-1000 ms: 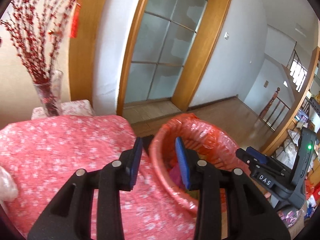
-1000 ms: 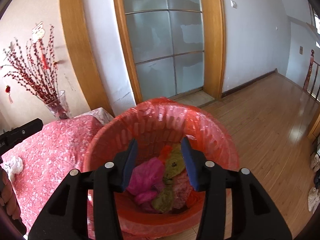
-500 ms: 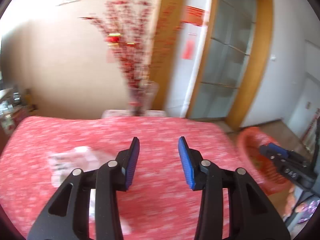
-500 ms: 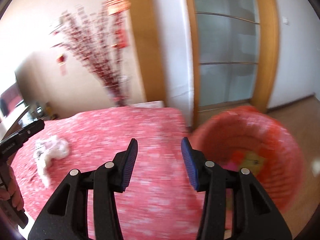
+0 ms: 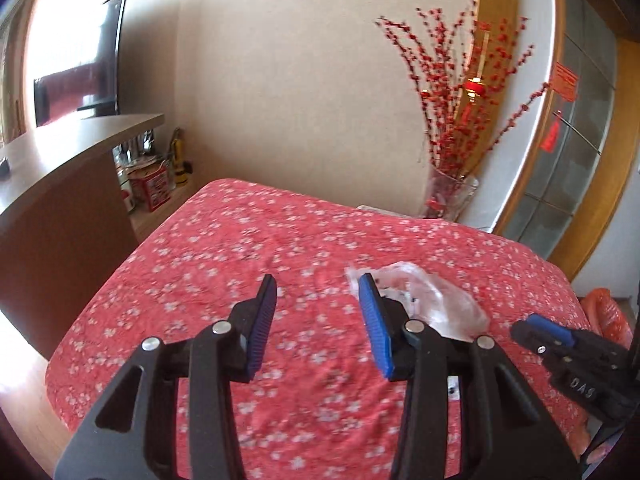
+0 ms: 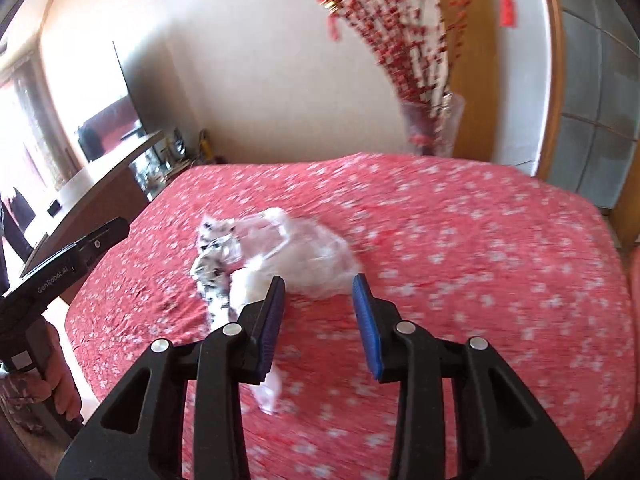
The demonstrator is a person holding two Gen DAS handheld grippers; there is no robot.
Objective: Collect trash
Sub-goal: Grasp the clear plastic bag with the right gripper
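A crumpled clear plastic bag with white, black-spotted wrapping [image 6: 280, 258] lies on the red flowered tablecloth [image 6: 480, 248]. My right gripper [image 6: 318, 296] is open and empty, its tips just in front of the bag. My left gripper [image 5: 316, 296] is open and empty above the cloth; the bag [image 5: 432, 300] shows behind its right finger. The right gripper also shows at the right edge of the left wrist view [image 5: 560, 344]. A sliver of the red-lined trash basket [image 5: 606, 312] shows beyond the table's right edge.
A glass vase with red berry branches [image 5: 450, 196] stands at the table's far edge. A brown TV counter [image 5: 60, 184] with jars and boxes is to the left. A glass door with a wooden frame [image 5: 576, 184] is on the right.
Both grippers have swung left from the red basket, across the table, to face the plastic bag. Both stay open and empty.
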